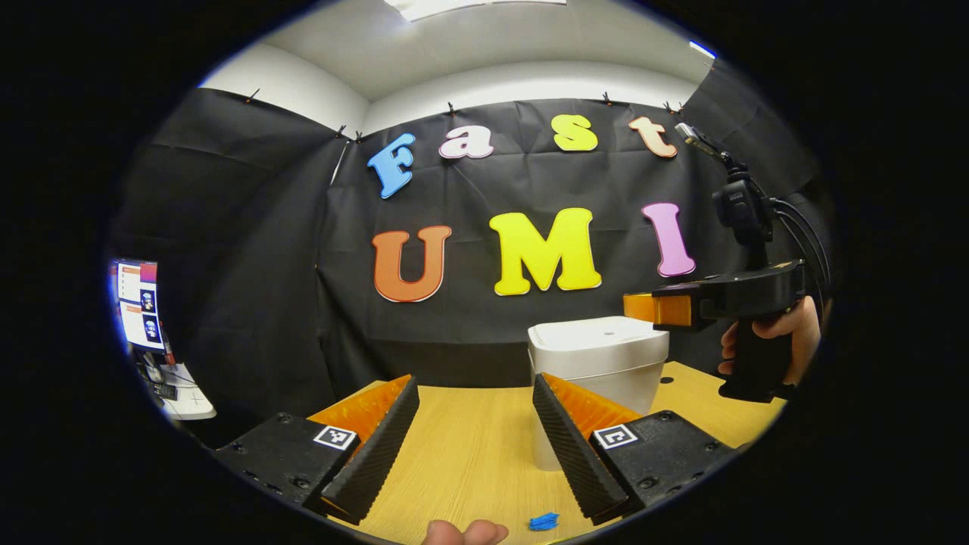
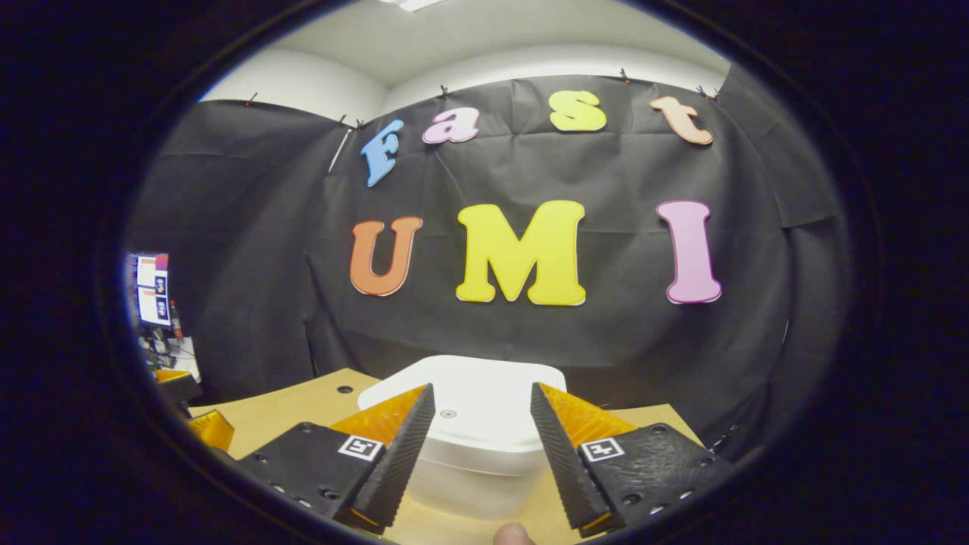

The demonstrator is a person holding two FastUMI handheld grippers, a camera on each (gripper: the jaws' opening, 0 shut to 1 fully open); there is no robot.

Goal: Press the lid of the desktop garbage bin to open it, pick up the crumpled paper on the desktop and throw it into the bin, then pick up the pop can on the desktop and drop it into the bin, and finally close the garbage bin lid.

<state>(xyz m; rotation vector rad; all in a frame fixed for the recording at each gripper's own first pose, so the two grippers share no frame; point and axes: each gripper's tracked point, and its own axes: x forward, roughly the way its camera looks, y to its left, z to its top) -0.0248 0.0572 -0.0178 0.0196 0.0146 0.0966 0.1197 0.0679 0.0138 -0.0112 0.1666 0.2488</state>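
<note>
Count: 1 white garbage bin (image 1: 598, 356), lid (image 2: 469, 401) down, on 1 wooden surface (image 1: 469, 446). 2 tools: left tool (image 1: 475, 439), right tool (image 2: 481, 446); 2 fingers each. 1 small blue scrap (image 1: 543, 521) at the near edge. 1 monitor (image 1: 138, 303) far left. 1 hand (image 1: 772, 333) at right.

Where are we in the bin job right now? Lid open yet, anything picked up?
Nothing looks done yet: the bin sits on the table with its lid flat and closed. In hand: the right gripper hovers open above the lid, seemingly lined up to press it. The left gripper is open and empty beside the bin. Left: opening, paper, can, closing.
</note>
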